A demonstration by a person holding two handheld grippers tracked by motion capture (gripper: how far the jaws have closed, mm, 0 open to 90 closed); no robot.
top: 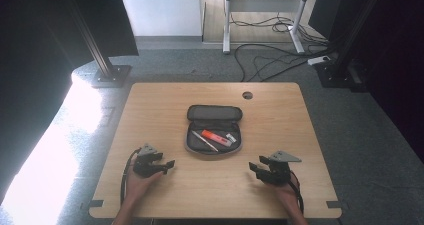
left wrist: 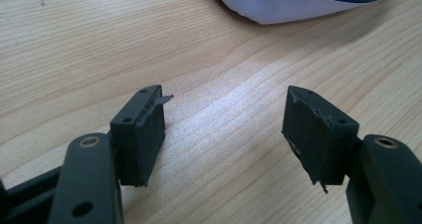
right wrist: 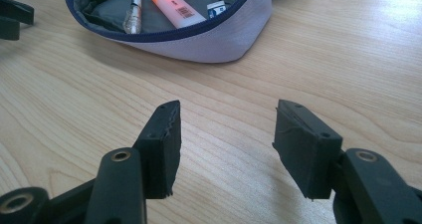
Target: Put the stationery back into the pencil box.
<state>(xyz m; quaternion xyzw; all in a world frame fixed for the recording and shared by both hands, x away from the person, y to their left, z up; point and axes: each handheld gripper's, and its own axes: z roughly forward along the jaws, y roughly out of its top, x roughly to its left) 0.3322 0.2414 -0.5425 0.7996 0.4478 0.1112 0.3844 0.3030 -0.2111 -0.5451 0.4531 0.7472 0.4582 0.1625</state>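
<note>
Fingers (right wrist: 159, 144) of the right gripper (right wrist: 226, 149) stand apart, nothing between them; the left gripper (left wrist: 224, 134) is spread wide, also empty. The open pencil case (top: 214, 130) lies ahead of both, between them, long axis across the table, orange marker (right wrist: 174, 7) and pen (right wrist: 133, 7) inside. Both grippers sit near; neither is clearly nearer. Wooden table (top: 280, 115) around it.

Bare table (top: 165, 105) lies all round my grippers; just the open pencil case (top: 214, 130) sits between and ahead.
</note>
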